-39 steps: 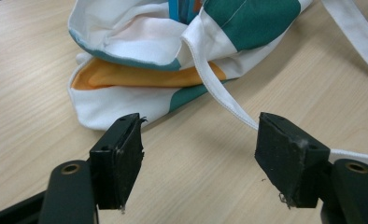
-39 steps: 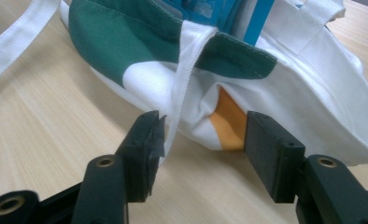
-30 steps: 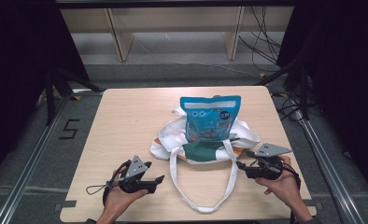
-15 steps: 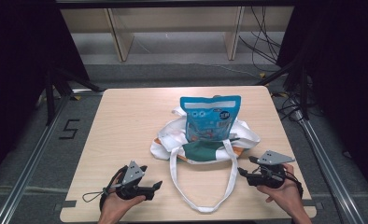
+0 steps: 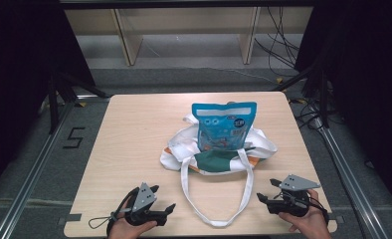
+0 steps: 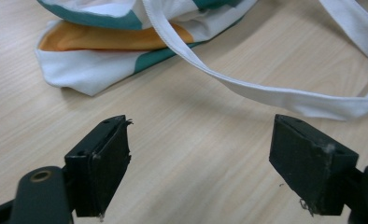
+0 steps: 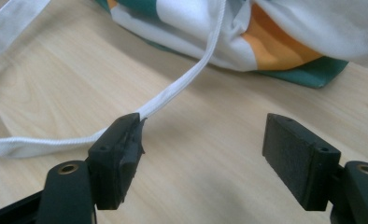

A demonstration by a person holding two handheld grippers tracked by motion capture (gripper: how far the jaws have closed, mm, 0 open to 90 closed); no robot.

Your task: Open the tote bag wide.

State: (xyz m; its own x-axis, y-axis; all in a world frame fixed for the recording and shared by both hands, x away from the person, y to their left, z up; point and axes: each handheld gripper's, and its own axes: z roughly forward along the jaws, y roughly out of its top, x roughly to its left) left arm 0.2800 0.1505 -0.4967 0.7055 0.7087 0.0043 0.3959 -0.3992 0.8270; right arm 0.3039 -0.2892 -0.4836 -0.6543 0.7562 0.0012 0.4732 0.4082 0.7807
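A white, green and orange tote bag [image 5: 219, 160] lies on the wooden table [image 5: 134, 134], and a blue snack pouch [image 5: 224, 124] rests on top of it. The bag's white handle strap [image 5: 216, 220] loops toward the front edge. My left gripper [image 5: 164, 197] sits at the front left, its jaws open after widening, with bare table between them [image 6: 201, 158]. The strap [image 6: 275, 95] and a bag corner [image 6: 93, 70] lie beyond it. My right gripper [image 5: 266, 190] is at the front right, jaws just opened wider and empty [image 7: 203, 154]. The strap [image 7: 173, 91] passes behind its left jaw.
Metal rails run along both sides of the table. A "5" mark [image 5: 73, 138] is on the floor at the left. Wooden shelf legs [image 5: 127, 42] stand behind the table, and cables [image 5: 283, 45] trail at the back right.
Both hands have drawn back toward the table's front edge, away from the bag's handle. Both pairs of jaws stand wider apart. The bag and pouch have not moved.
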